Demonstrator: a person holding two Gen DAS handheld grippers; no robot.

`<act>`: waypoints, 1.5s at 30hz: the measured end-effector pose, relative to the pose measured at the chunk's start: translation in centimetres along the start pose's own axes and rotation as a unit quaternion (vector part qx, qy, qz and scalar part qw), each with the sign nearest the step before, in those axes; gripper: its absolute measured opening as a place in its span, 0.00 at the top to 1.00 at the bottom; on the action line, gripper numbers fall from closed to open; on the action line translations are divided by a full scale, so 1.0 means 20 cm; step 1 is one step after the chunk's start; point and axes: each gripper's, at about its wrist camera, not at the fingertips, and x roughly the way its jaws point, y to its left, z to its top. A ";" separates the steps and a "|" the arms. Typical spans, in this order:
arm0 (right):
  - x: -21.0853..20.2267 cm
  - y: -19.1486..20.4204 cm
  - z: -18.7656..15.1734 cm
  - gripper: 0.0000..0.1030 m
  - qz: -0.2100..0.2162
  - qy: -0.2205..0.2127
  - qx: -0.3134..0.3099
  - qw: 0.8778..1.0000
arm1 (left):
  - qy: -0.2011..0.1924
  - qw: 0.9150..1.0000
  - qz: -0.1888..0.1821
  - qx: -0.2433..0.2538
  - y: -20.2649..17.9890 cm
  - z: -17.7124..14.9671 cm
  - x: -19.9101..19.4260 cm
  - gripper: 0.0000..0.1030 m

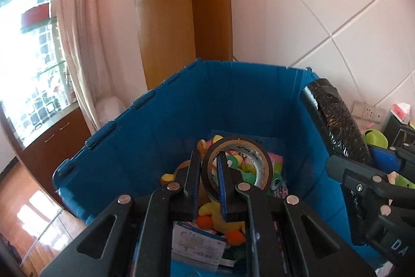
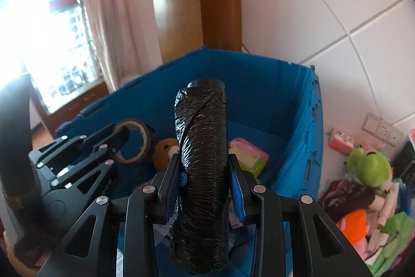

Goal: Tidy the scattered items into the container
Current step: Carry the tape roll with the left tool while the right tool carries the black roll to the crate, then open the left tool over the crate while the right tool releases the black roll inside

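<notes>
Both grippers are held over the open top of the blue container (image 1: 160, 121), angled down into it, side by side.

The left gripper (image 1: 208, 181) reaches into the middle of the container. Its 2 fingers are closed almost together, pinching the wall of a brown tape roll (image 1: 237, 162): one finger passes through the roll's hole, the other sits outside. The roll stands on edge, raised above the pile of things in the container. From the right wrist view the same tape roll (image 2: 135, 140) shows at the tip of the left gripper (image 2: 118, 140), over the container's left half.

The right gripper (image 2: 205, 173) sits just to the right of the left one. Its fingers are spread fairly wide and clamped on either side of a black plastic-wrapped roll (image 2: 201, 160), which stands upright between them with its top poking above the fingertips. The roll is above the container's interior, not resting on anything.

Inside the container lie a yellow plush toy (image 1: 220, 220), a brown teddy bear (image 2: 166, 149), and a pink and yellow packet (image 2: 249, 155). Outside, to the right against the tiled wall (image 2: 324, 4), a green plush frog (image 2: 368, 165) sits on a heap of soft toys.
</notes>
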 end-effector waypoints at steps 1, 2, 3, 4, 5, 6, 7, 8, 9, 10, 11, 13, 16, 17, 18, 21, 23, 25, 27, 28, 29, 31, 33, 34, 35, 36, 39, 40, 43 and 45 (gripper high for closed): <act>0.02 0.01 0.00 0.67 -0.005 0.008 0.001 1.000 | 0.004 1.000 -0.007 -0.002 0.02 0.00 0.02 0.88; 0.04 0.03 0.01 0.67 -0.008 0.013 0.002 1.000 | 0.008 1.000 -0.012 -0.005 0.03 -0.01 0.04 0.88; 0.07 0.04 0.01 0.67 -0.011 0.020 0.004 1.000 | 0.013 1.000 -0.016 -0.007 0.06 -0.01 0.06 0.88; 0.09 0.05 0.01 0.67 -0.012 0.025 0.004 1.000 | 0.019 1.000 -0.023 -0.010 0.08 -0.01 0.08 0.88; 0.10 0.06 0.00 0.67 -0.014 0.031 0.004 0.999 | 0.025 0.999 -0.028 -0.011 0.10 -0.02 0.09 0.88; 0.12 0.07 0.00 0.67 -0.017 0.036 0.004 0.999 | 0.032 0.999 -0.034 -0.011 0.11 -0.02 0.11 0.87; 0.13 0.08 0.00 0.67 -0.018 0.039 0.004 0.999 | 0.037 0.998 -0.040 -0.009 0.12 -0.02 0.13 0.86; 0.15 0.10 0.00 0.67 -0.020 0.043 0.005 0.999 | 0.039 0.998 -0.042 -0.007 0.13 -0.03 0.14 0.81; 0.16 0.11 0.00 0.67 -0.021 0.044 0.006 0.999 | 0.039 0.998 -0.044 -0.004 0.14 -0.03 0.14 0.72; 0.17 0.12 -0.01 0.67 -0.022 0.046 0.006 0.999 | 0.040 0.998 -0.043 -0.002 0.15 -0.04 0.14 0.67; 0.18 0.13 -0.01 0.67 -0.022 0.049 0.007 0.999 | 0.040 0.998 -0.042 -0.001 0.15 -0.04 0.14 0.57; 0.19 0.14 -0.01 0.67 -0.022 0.054 0.010 0.998 | 0.031 0.999 -0.042 -0.005 0.17 -0.03 0.13 0.43; 0.21 0.15 -0.02 0.66 -0.028 0.059 0.013 0.998 | 0.030 0.998 -0.048 -0.010 0.19 -0.02 0.13 0.33; 0.21 0.14 -0.01 0.66 -0.030 0.062 0.014 0.998 | 0.036 0.998 -0.055 -0.012 0.20 -0.01 0.13 0.32; 0.22 0.14 -0.01 0.66 -0.032 0.066 0.015 0.997 | 0.048 0.997 -0.059 -0.013 0.20 -0.01 0.13 0.32; 0.23 0.14 -0.01 0.66 -0.035 0.075 0.015 0.996 | 0.074 0.995 -0.062 -0.009 0.21 0.02 0.13 0.32; 0.24 0.13 -0.02 0.66 -0.038 0.082 0.013 0.996 | 0.083 0.994 -0.066 -0.003 0.21 0.03 0.12 0.32; 0.25 0.12 -0.03 0.66 -0.038 0.089 0.014 0.995 | 0.086 0.994 -0.065 -0.001 0.21 0.03 0.11 0.32; 0.26 0.12 -0.04 0.66 -0.036 0.091 0.016 0.995 | 0.083 0.995 -0.058 0.002 0.21 0.03 0.11 0.32; 0.26 0.13 -0.04 0.66 -0.035 0.092 0.015 0.995 | 0.083 0.995 -0.058 0.003 0.21 0.02 0.11 0.32; 0.26 0.13 -0.04 0.66 -0.035 0.092 0.014 0.995 | 0.083 0.995 -0.058 0.003 0.22 0.02 0.10 0.32; 0.27 0.14 -0.04 0.66 -0.033 0.094 0.011 0.995 | 0.079 0.995 -0.052 0.007 0.22 0.01 0.09 0.32; 0.27 0.15 -0.03 0.66 -0.032 0.094 0.009 0.995 | 0.076 0.996 -0.049 0.009 0.23 0.01 0.07 0.32; 0.27 0.16 -0.03 0.66 -0.030 0.094 0.008 0.995 | 0.074 0.996 -0.050 0.008 0.24 0.01 0.07 0.32; 0.28 0.17 -0.03 0.66 -0.029 0.094 0.008 0.995 | 0.073 0.996 -0.051 0.006 0.25 0.00 0.06 0.32; 0.28 0.17 -0.03 0.65 -0.029 0.093 0.007 0.995 | 0.072 0.996 -0.050 0.005 0.26 0.00 0.06 0.32; 0.25 0.17 -0.01 0.62 -0.040 0.085 0.007 0.996 | 0.073 0.996 -0.049 -0.003 0.28 -0.01 0.06 0.32; 0.25 0.17 -0.01 0.61 -0.042 0.083 0.008 0.996 | 0.074 0.996 -0.049 -0.004 0.28 -0.01 0.06 0.32; 0.22 0.16 0.00 0.61 -0.048 0.080 0.008 0.996 | 0.076 0.996 -0.051 -0.004 0.28 -0.01 0.07 0.32; 0.22 0.16 -0.01 0.61 -0.051 0.082 0.010 0.995 | 0.078 0.996 -0.052 -0.004 0.28 -0.02 0.06 0.32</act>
